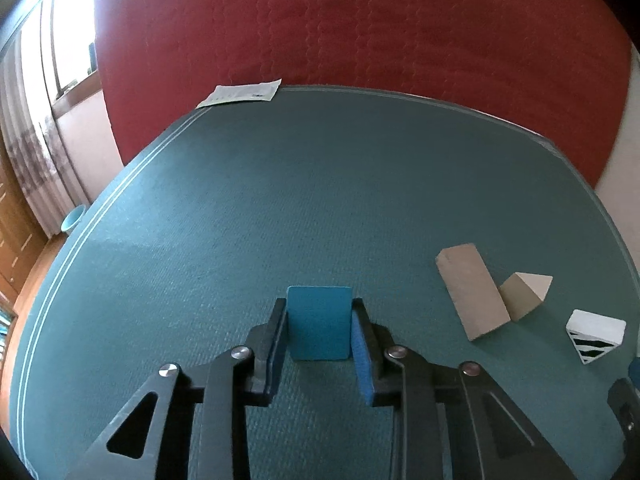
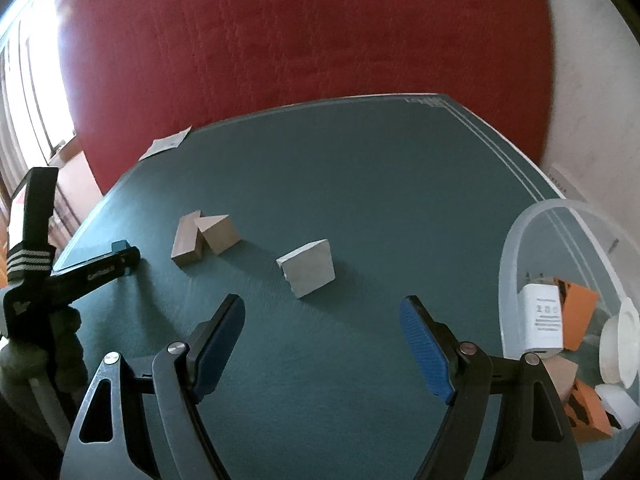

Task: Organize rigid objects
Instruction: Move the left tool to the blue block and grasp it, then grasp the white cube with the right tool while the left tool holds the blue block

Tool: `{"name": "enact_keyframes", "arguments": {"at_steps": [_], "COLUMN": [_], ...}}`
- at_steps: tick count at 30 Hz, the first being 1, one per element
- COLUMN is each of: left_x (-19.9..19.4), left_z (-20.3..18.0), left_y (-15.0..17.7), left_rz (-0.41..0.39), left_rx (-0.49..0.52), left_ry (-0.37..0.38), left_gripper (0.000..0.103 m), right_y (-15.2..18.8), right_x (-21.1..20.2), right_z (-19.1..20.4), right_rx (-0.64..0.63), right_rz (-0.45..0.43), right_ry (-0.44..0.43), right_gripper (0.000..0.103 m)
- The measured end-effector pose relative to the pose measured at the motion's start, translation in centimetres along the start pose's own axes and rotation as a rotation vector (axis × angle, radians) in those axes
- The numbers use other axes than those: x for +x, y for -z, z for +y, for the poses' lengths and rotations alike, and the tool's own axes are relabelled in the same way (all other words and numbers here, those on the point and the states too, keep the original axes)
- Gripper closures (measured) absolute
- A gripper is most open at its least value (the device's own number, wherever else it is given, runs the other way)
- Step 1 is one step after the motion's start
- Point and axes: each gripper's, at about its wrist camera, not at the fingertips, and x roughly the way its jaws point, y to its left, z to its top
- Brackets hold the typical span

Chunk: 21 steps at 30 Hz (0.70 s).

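Note:
A blue rectangular block (image 1: 319,322) stands on the green table mat (image 1: 320,200), and my left gripper (image 1: 319,307) is shut on it, one pad on each side. To its right lie a long tan block (image 1: 470,292), a tan wedge (image 1: 522,294) leaning on that block, and a white block with black stripes (image 1: 594,334). In the right wrist view my right gripper (image 2: 322,302) hangs open and empty over the mat, just short of the white block (image 2: 308,267). The left gripper (image 2: 120,260) shows at the far left there, with a corner of the blue block (image 2: 119,245).
A clear plastic bin (image 2: 516,248) stands at the table's right edge; it holds a white box (image 2: 542,320), orange pieces and white items. A paper slip (image 1: 240,94) lies at the far left corner. A red quilted surface rises behind the table.

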Motion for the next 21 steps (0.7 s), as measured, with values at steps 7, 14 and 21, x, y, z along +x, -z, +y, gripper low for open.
{"name": "enact_keyframes", "arguments": {"at_steps": [7,14,21], "left_x": [-0.6,-0.7,-0.5], "left_z": [0.5,0.6,0.7], "left_y": [0.1,0.2,0.2], "left_rz": [-0.028,-0.027,-0.023], "left_rx": [-0.021,-0.019,-0.018], "left_ry": [0.030,0.039,0.039], "left_gripper": [0.072,0.072,0.072], "right_y": [-1.2,-2.8,-3.2], "right_x": [1.1,3.5,5.2], "right_z": [0.4,0.2,0.3], "right_rx": [-0.015,-0.003,-0.019], "right_rz": [0.009,0.049,0.083], "right_ry": [0.008,0.018,0.011], "right_gripper": [0.022,0.022,0.030]}}
